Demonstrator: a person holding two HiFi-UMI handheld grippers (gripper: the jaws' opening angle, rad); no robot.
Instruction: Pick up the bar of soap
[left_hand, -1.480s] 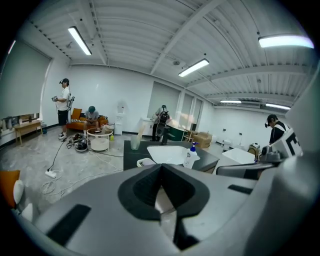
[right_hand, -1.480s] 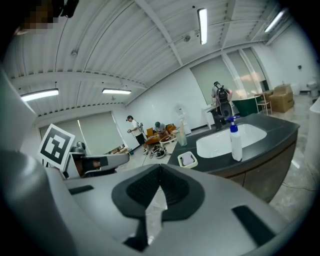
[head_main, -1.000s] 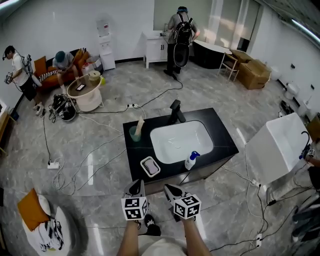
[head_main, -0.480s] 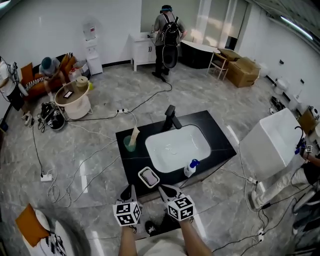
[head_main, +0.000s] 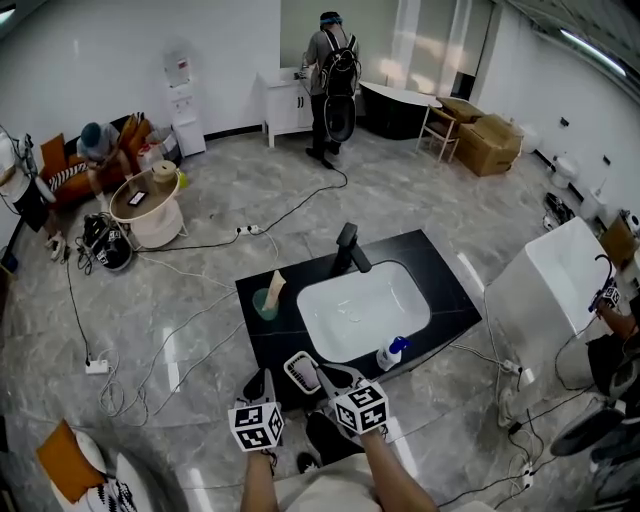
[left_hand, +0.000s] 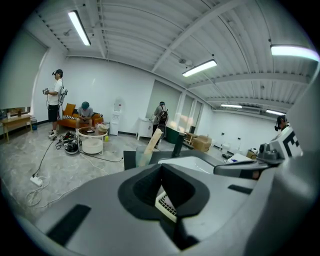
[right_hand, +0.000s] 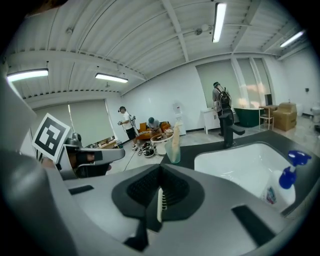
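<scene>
A white slatted soap dish (head_main: 299, 370) sits at the front edge of the black counter (head_main: 450, 290). I cannot make out a bar of soap in it. My right gripper (head_main: 326, 377) is shut and empty, its tip just right of the dish. My left gripper (head_main: 263, 382) is also shut and empty, a little left of the dish and off the counter's edge. In the left gripper view the dish (left_hand: 167, 204) shows past the closed left gripper (left_hand: 168, 192). In the right gripper view only the dish's rim (right_hand: 159, 205) shows beyond the right gripper (right_hand: 159, 189).
The counter holds a white sink (head_main: 362, 310), a black faucet (head_main: 348, 248), a green cup (head_main: 268, 300) and a blue-capped spray bottle (head_main: 391, 352). Cables (head_main: 180, 330) trail over the floor. A white tub (head_main: 555, 285) stands to the right. People are at the far wall.
The view has closed in on the counter. Both grippers have come forward to its front edge, and the right gripper's tip now lies beside the soap dish. Both stay shut.
</scene>
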